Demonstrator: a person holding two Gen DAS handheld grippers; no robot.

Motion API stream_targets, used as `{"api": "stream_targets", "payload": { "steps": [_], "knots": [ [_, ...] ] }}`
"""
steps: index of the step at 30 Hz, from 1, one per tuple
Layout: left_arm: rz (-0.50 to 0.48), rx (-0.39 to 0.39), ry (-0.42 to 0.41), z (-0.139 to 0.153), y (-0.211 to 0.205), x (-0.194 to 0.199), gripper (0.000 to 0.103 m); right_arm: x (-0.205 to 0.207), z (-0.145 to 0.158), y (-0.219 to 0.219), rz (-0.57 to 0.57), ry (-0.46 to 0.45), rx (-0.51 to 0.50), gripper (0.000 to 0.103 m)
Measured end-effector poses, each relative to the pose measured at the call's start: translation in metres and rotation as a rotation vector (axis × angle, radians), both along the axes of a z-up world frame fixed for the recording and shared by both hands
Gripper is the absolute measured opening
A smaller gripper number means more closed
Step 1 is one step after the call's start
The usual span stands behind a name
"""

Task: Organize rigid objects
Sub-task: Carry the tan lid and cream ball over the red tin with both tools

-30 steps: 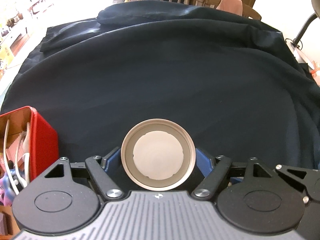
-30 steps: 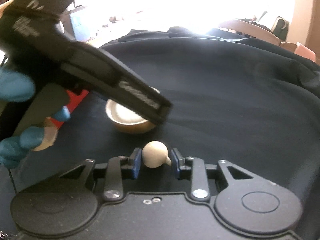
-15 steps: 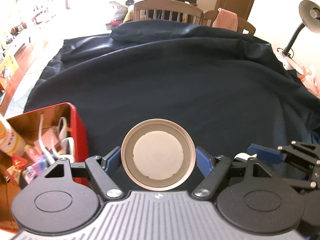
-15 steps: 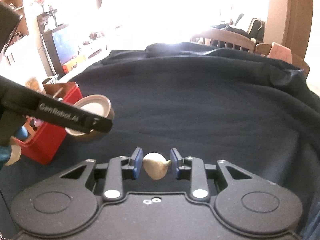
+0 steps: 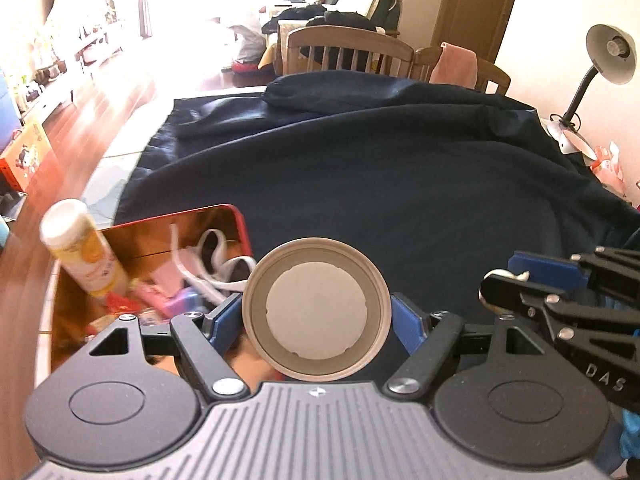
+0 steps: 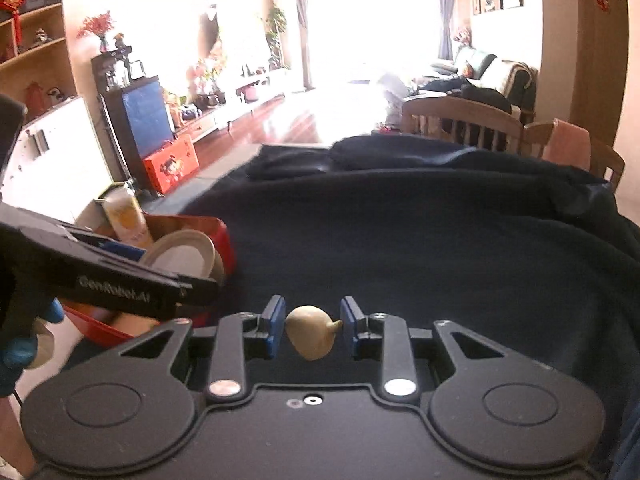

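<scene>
My left gripper (image 5: 317,314) is shut on a round beige lid (image 5: 317,309) with a white disc inside, held up at the right edge of the red box (image 5: 240,220). The same lid (image 6: 182,256) shows in the right wrist view, over the red box (image 6: 222,236), with the left gripper's arm in front of it. My right gripper (image 6: 313,326) is shut on a small tan spinning top (image 6: 310,332), lifted above the dark cloth (image 6: 440,248). In the left wrist view the right gripper (image 5: 520,276) sits at the far right.
The red box holds a yellow-and-white bottle (image 5: 82,248), white cords (image 5: 212,256) and small pink items. Dark cloth (image 5: 380,184) covers the table. Wooden chairs (image 5: 348,50) stand behind it and a desk lamp (image 5: 608,56) at the far right. A gloved hand (image 6: 24,344) holds the left gripper.
Both grippers have risen with their objects. The left one has moved left with the lid, up to the red box, whose contents now show. The top has rolled in the right grip.
</scene>
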State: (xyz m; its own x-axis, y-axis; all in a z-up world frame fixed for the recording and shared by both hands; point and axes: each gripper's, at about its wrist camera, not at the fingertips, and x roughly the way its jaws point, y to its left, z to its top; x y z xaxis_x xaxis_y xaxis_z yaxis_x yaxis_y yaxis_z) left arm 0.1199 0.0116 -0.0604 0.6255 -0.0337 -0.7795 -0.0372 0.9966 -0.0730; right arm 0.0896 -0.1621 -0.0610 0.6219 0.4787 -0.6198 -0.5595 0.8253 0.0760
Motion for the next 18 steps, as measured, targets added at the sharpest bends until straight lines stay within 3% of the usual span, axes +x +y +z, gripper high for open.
{"api": "stream_targets", "payload": {
  "steps": [18],
  "knots": [
    [0.058,0.037,0.010,0.000,0.090,-0.035,0.078,-0.010,0.011,0.090,0.098,-0.023,0.000,0.030]
  ]
}}
